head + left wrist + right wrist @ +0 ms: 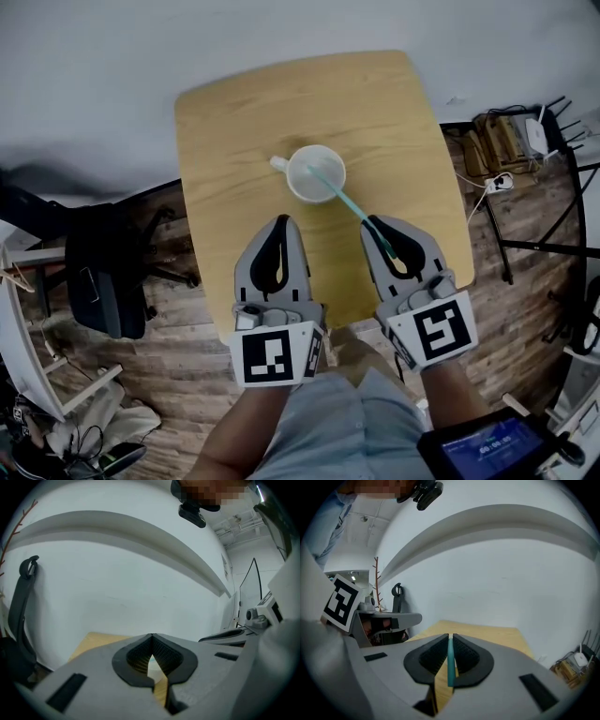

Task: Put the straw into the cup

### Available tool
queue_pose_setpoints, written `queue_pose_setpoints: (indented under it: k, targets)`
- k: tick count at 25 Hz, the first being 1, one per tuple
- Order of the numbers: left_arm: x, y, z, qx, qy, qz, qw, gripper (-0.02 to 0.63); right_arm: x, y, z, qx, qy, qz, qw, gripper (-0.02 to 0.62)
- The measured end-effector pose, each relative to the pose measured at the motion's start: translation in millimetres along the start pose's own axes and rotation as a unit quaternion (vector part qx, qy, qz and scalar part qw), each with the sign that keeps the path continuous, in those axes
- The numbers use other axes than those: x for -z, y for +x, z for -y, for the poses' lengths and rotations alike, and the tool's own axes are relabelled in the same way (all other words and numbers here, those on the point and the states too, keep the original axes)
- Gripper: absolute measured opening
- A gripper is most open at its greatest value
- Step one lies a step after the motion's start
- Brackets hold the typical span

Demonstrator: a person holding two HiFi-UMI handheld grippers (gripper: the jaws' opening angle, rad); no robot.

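A white cup (316,173) with a small handle stands near the middle of the wooden table (234,122). A teal straw (342,195) slants from the cup's mouth back to my right gripper (373,225), which is shut on the straw's near end. In the right gripper view the straw (450,660) is clamped upright between the dark pads of the right gripper (450,637). My left gripper (281,221) hovers just in front of the cup and a little to its left. Its jaws are shut and hold nothing. The left gripper view shows the left gripper (151,637) with its tips touching.
A black chair (108,272) stands left of the table. Cables and boxes (511,141) lie on the wooden floor to the right, beside a black metal frame (553,244). A white wall (94,56) runs behind the table. A screen device (487,445) sits at lower right.
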State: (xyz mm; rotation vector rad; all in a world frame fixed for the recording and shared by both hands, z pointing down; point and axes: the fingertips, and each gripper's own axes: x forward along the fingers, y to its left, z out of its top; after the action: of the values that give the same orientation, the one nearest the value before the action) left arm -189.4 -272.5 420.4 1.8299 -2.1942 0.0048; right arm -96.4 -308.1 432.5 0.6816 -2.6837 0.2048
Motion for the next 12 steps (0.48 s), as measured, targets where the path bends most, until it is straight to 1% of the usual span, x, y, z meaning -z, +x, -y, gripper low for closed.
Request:
queue_pose_setpoints:
  k: [4,6,12]
  targets:
    - [11,11,-9,0.005,-0.005,-0.013,0.9999,-0.002,12,16,1,0.001,0.004,-0.017,1.000,0.026]
    - [15,16,-13,0.007,-0.006,-0.017,0.9998,-0.002,15,23,1,0.002,0.016,-0.021,1.000,0.026]
    - [21,19,-11,0.016,-0.007,-0.025,0.9995,-0.002,27,29,0,0.006,0.031,-0.030,0.999,0.029]
